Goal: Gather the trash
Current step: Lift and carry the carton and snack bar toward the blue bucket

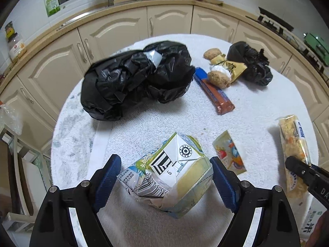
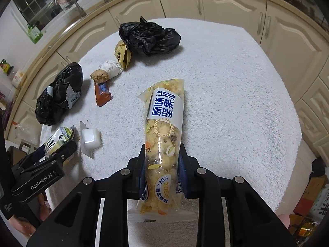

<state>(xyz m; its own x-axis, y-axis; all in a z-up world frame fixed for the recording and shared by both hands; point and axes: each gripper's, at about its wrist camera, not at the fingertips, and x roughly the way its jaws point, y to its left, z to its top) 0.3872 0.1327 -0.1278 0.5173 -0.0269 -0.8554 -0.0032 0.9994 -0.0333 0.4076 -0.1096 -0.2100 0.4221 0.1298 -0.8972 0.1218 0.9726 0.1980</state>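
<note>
A crushed milk carton (image 1: 170, 177) lies on the white towelling that covers the bench (image 1: 257, 107), and the left gripper (image 1: 165, 183) straddles it with its jaws spread wide, one blue pad at each side of the carton. The right-hand pad looks to be against the carton; whether the left-hand pad touches I cannot tell.

The right gripper (image 2: 162, 173) has its jaws drawn in close on a long clear packet of nut snack (image 2: 162, 144), pinched low on its length, the printed end sticking out ahead of the fingers.

Just right of the carton sits a small jelly cup (image 1: 229, 154) with a colourful lid, standing between the two grippers. Beyond the carton, the big black rubbish bag (image 1: 135, 80) lies slumped and crumpled, with a pale scrap showing in its folds. Beside its right end lies a brown and blue bar wrapper (image 1: 214, 91), then a half-eaten bun (image 1: 219, 78) in a gold wrapper, touching a second, smaller black bag (image 1: 249, 65).

Cream cabinet doors (image 1: 115, 35) curve round behind the bench. A green bottle (image 1: 52, 3) stands by the sink tap up on the worktop.
</note>
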